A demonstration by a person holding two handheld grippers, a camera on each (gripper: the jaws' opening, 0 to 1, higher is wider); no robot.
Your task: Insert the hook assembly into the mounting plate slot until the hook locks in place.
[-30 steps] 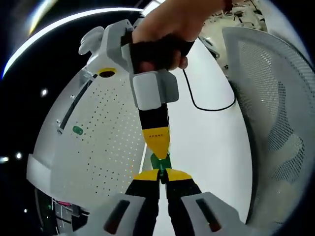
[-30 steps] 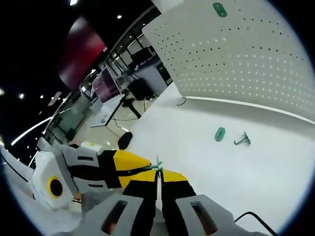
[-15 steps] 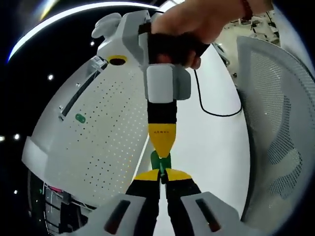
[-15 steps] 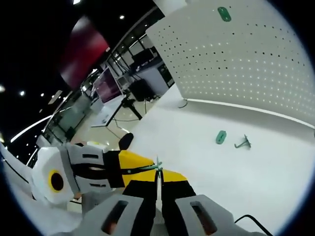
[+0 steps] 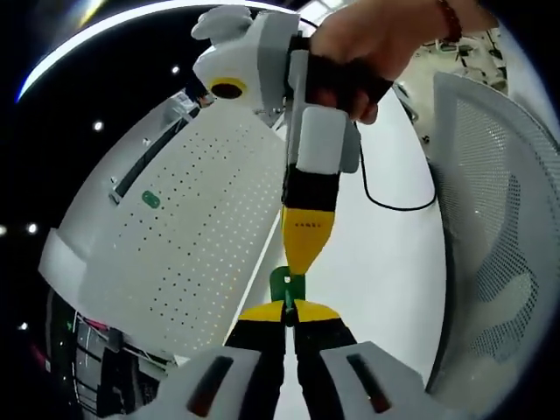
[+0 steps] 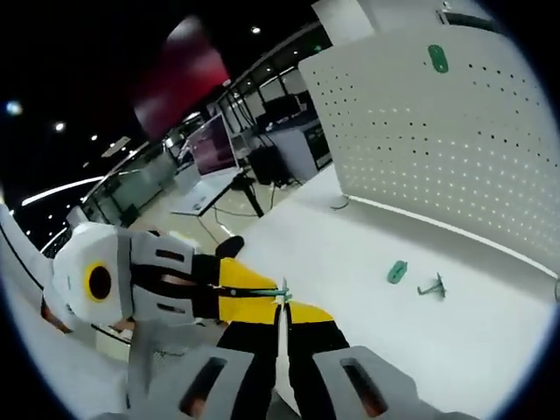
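Left gripper view: left tool (image 5: pixel 288 308) pinched shut on green plate (image 5: pixel 285 284), right tool (image 5: pixel 302 254) meeting it tip to tip from above, held by a hand (image 5: pixel 372 44). Pegboard (image 5: pixel 184 227) stands to the left on the white table (image 5: pixel 385 262). Right gripper view: right tool (image 6: pixel 282 302) clamped on the same thin piece; spare green plate (image 6: pixel 397 272) and metal hook (image 6: pixel 432 287) lie near each other on the table.

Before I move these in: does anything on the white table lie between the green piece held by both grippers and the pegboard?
Nothing visible does. The green piece sits pinched between the left gripper and the right gripper. A loose green plate and a metal hook lie on the table, off to the side, short of the pegboard.
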